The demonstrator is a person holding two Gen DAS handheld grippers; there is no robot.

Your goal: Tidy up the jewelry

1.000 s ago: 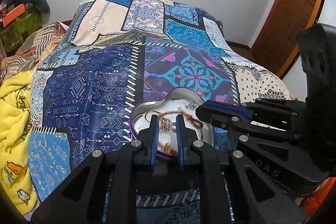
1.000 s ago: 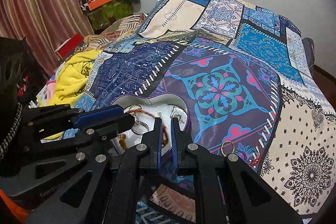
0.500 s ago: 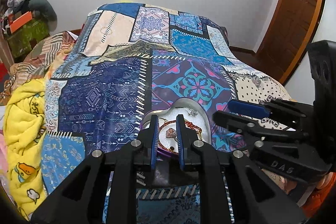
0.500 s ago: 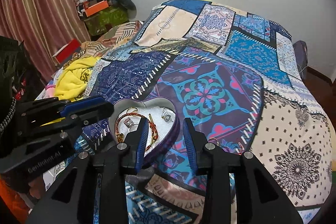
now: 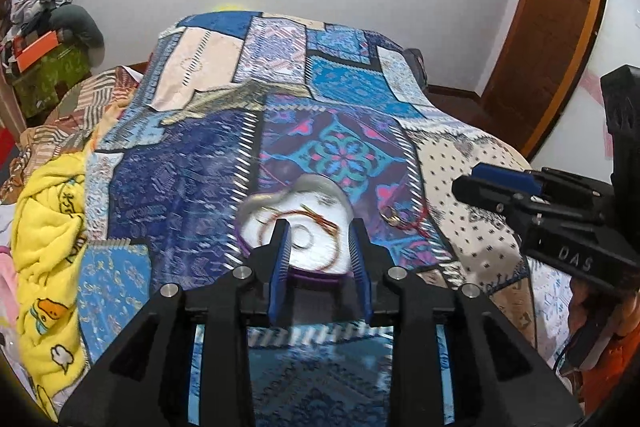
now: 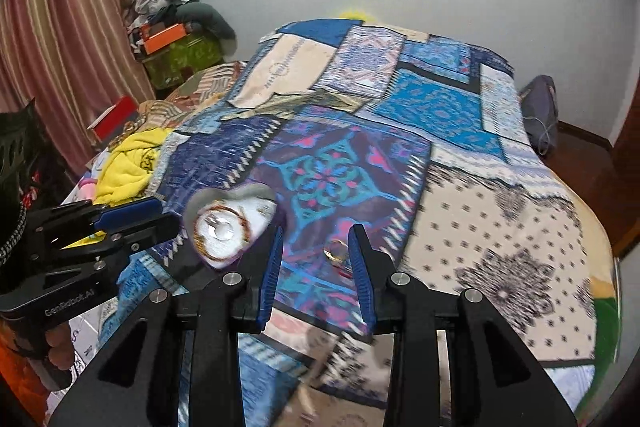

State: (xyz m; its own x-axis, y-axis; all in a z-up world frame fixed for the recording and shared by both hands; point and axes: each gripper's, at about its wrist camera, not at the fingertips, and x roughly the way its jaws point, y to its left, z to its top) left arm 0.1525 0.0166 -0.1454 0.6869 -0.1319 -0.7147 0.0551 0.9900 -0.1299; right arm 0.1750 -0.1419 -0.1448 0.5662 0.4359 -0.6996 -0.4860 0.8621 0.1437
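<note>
Both of our hand-held grippers, left [image 5: 320, 251] and right [image 6: 316, 259], are spread wide and empty above the heart-shaped tin [image 5: 294, 227]; gold ring [image 6: 335, 251] lies right of it.

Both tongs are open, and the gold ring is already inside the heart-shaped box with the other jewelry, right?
Not quite. In the right wrist view the gold ring lies on the quilt, outside the heart-shaped box. Both left tongs and right tongs are open.

Heart-shaped purple jewelry box [image 5: 298, 227] open on bedspread, gold ring [image 6: 335, 251] lying beside it
</note>
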